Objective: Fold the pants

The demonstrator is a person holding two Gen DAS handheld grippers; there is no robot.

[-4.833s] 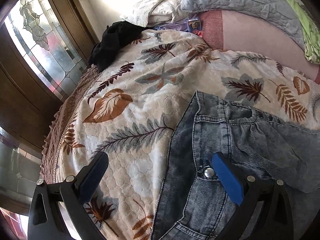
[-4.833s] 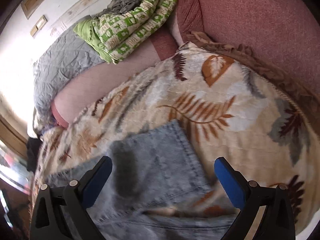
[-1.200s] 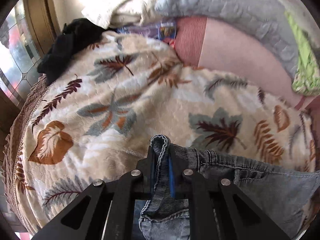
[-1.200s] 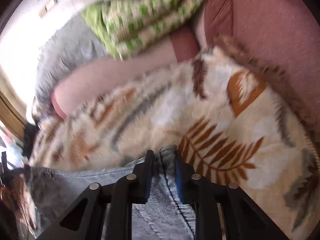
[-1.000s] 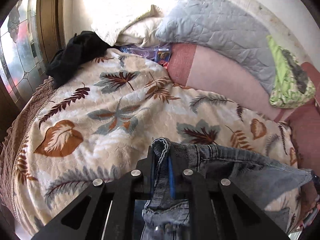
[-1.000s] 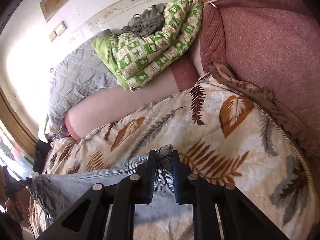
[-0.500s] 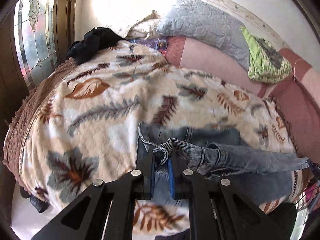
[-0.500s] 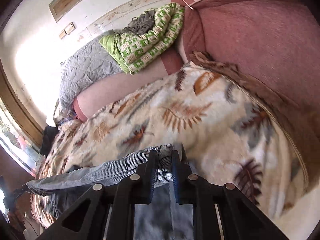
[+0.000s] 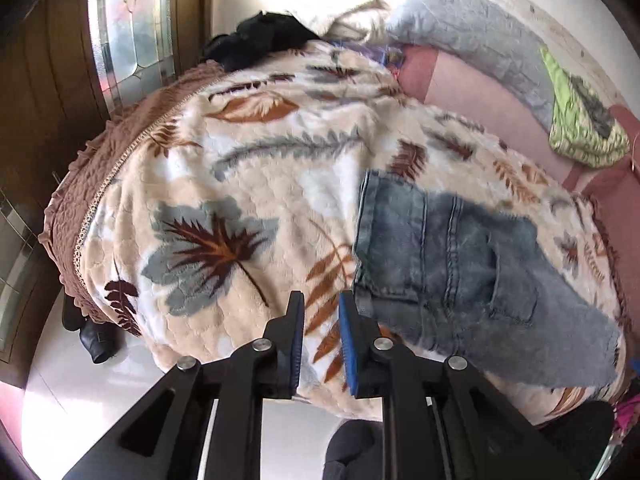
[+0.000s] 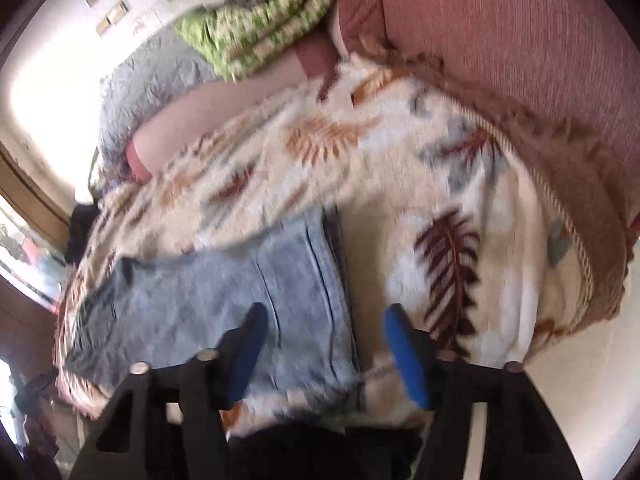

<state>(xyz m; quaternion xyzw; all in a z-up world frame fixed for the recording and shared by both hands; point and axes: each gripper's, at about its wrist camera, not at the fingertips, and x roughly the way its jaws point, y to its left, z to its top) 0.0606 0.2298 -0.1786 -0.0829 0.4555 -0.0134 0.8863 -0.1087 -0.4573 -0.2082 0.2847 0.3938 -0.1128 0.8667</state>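
I can't read any writing, number or brand from either wrist camera. The jeans [image 9: 448, 248] lying on the leaf-print blanket [image 9: 240, 184] show only seams and a pocket — no tag or patch I can make out. Beyond the blanket's far edge, the small colourful packet [image 9: 386, 56] is too blurred to read, and the right view is smeared throughout.

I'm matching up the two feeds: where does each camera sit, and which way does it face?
Left wrist: on the left tool, looking along its fingers, held above the bed's near edge, down at the blanket and the jeans; both blue-padded fingers show, slightly apart, empty.
Right wrist: on the right tool, facing the jeans and pillows; fingers wide apart; blurred.
Shared: jeans, blanket, green quilt.
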